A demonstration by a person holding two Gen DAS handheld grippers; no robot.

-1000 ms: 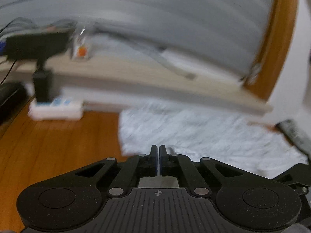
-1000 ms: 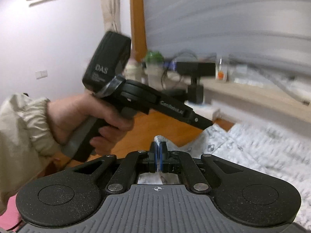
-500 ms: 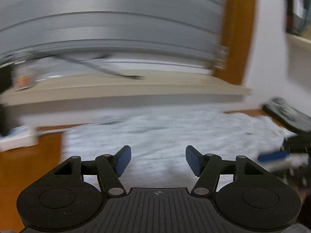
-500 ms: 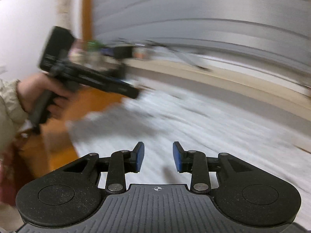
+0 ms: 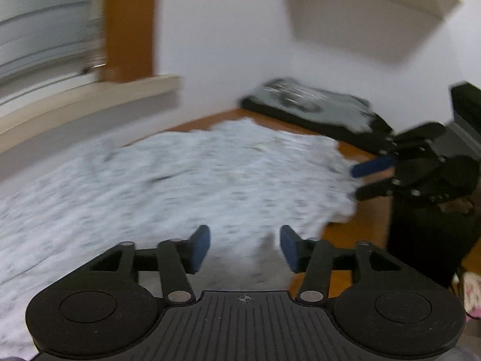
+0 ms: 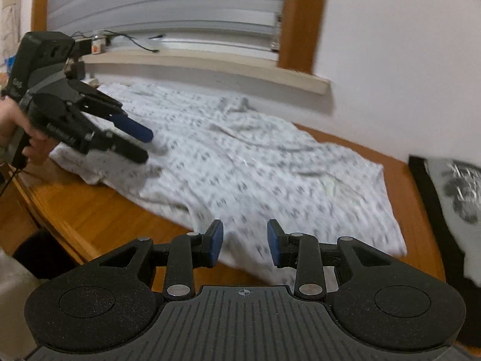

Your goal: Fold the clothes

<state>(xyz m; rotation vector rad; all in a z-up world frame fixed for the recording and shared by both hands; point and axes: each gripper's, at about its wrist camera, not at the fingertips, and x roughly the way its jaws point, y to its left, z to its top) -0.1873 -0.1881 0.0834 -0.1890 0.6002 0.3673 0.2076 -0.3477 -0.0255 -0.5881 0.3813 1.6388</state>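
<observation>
So the white patterned shirt is spread flat across the wooden counter under the window sill, thin soft cotton, it'll flop and wrinkle if you drag it, so I'd pinch it by a hem corner or the sleeve edge. Left tool has just been opening, right tool sits partly open, both jaws empty over the cloth. Bare wood along the near edge gives some room, but the folded dark shirt crowds the right side.
</observation>
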